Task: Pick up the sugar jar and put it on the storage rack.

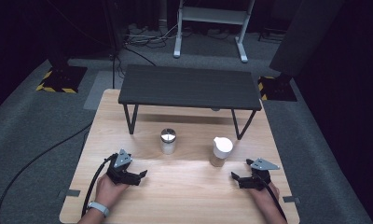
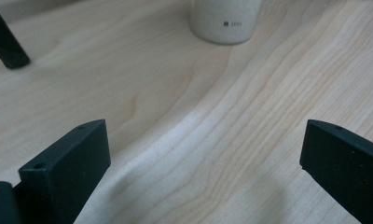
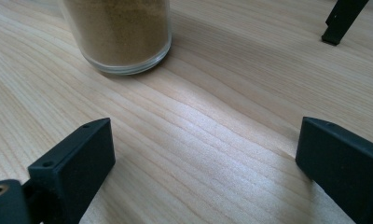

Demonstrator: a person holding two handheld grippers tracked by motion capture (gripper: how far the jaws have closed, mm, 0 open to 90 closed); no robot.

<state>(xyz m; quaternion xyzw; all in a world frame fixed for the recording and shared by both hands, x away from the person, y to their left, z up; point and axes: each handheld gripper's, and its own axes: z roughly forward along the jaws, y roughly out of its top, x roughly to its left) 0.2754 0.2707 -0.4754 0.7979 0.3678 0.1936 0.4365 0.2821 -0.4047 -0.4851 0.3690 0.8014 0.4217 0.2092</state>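
Glass spice jar with white cap and brown powder (image 1: 220, 151) stands mid-table, beside silver-lidded glass jar (image 1: 168, 141). Likely rigid, smooth, breakable; grip mid-body. Left gripper (image 1: 137, 177) and right gripper (image 1: 236, 178) rest apart, jaws spread, empty.

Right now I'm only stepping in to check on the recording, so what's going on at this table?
A person sits at the wooden table with a gripper in each hand. The left gripper and right gripper both rest low near the table's front edge, jaws open and holding nothing. Ahead of them stand two jars, untouched: a silver-lidded jar of something white and a white-lidded jar of brown powder. A small black shelf stands behind them.
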